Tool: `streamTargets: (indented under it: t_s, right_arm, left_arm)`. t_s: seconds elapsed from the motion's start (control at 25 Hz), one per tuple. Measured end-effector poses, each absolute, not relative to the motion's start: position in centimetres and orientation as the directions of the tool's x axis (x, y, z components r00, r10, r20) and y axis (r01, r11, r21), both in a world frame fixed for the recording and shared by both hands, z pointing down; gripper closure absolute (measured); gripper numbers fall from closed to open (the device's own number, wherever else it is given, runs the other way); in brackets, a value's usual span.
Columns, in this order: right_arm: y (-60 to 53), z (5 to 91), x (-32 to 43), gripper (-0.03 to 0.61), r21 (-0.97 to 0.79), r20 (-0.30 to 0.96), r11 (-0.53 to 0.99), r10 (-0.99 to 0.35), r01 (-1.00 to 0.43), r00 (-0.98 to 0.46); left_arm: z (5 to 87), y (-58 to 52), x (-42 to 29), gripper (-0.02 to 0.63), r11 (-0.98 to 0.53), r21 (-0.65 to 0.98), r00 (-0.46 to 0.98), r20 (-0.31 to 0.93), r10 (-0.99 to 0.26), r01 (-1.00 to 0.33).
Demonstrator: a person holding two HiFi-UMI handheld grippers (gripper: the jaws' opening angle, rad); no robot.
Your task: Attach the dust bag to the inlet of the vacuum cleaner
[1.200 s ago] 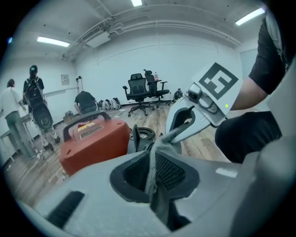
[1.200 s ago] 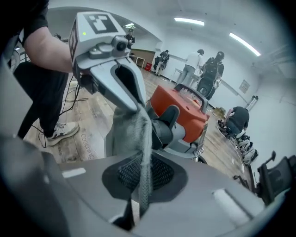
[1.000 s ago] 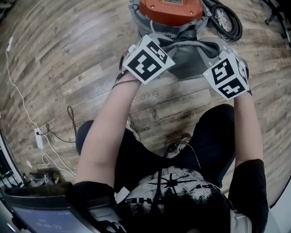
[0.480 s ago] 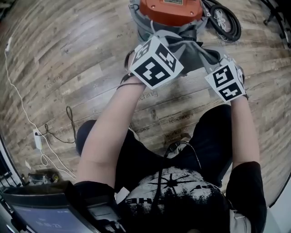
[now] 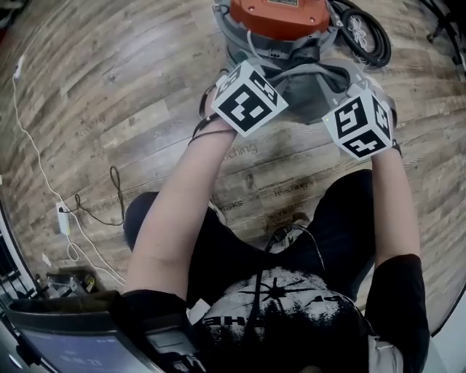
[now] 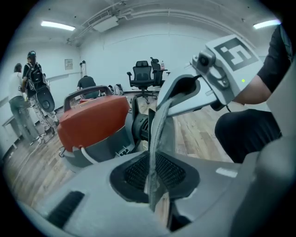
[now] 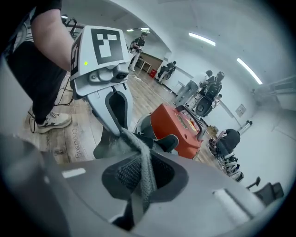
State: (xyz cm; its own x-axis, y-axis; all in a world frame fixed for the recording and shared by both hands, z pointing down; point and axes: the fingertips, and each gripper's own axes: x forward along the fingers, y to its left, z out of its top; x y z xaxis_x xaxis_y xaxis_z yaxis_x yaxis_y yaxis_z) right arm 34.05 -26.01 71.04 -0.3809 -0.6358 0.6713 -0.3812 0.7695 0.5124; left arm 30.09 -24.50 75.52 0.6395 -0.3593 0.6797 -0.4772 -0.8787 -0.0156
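Note:
The vacuum cleaner (image 5: 280, 16) has an orange top and a grey body and stands on the wooden floor ahead of me. The grey cloth dust bag (image 5: 314, 81) is stretched between both grippers just in front of it. My left gripper (image 6: 155, 185) pinches the bag's edge (image 6: 159, 125), its jaws easing open slightly with the cloth still pressed between the pads. The black round inlet (image 6: 141, 127) sits just behind that edge, beside the orange top (image 6: 92, 120). My right gripper (image 7: 138, 185) is shut on the bag's other side (image 7: 138, 152), with the vacuum (image 7: 178, 127) beyond.
A coiled black hose (image 5: 364, 33) lies right of the vacuum. A white cable and power strip (image 5: 62, 218) run along the floor at left. My knees sit close behind the grippers. People (image 6: 23, 88) and office chairs (image 6: 141, 76) stand far back in the room.
Half a second ago both grippers held the bag closer to the vacuum; they have since drawn back toward me. Both grips on the cloth look unchanged.

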Motion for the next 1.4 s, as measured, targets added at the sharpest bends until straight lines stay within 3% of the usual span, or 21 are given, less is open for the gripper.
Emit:
streamTargets:
  t_s: [0.52,0.92,1.4]
  right_arm:
    - [-25.3,74.5,36.6,0.561,0.345,0.686,0.78,-0.589,-0.522,-0.426]
    - [-26.5,71.5,34.6,0.56,0.443,0.671,0.785,-0.611,-0.433,-0.42]
    - [-25.1,73.4,36.3,0.56,0.351,0.662,0.781,-0.597,-0.516,-0.453]
  left_arm:
    - [71.1,-25.6,32.0,0.574,-0.866,-0.142,0.685,0.556,-0.471,-0.48]
    - [74.6,-25.4,29.8,0.565,-0.847,0.026,0.651,0.652,-0.388,-0.531]
    - [72.2,-25.7,31.1,0.568,-0.871,-0.094,0.679,0.588,-0.439,-0.482]
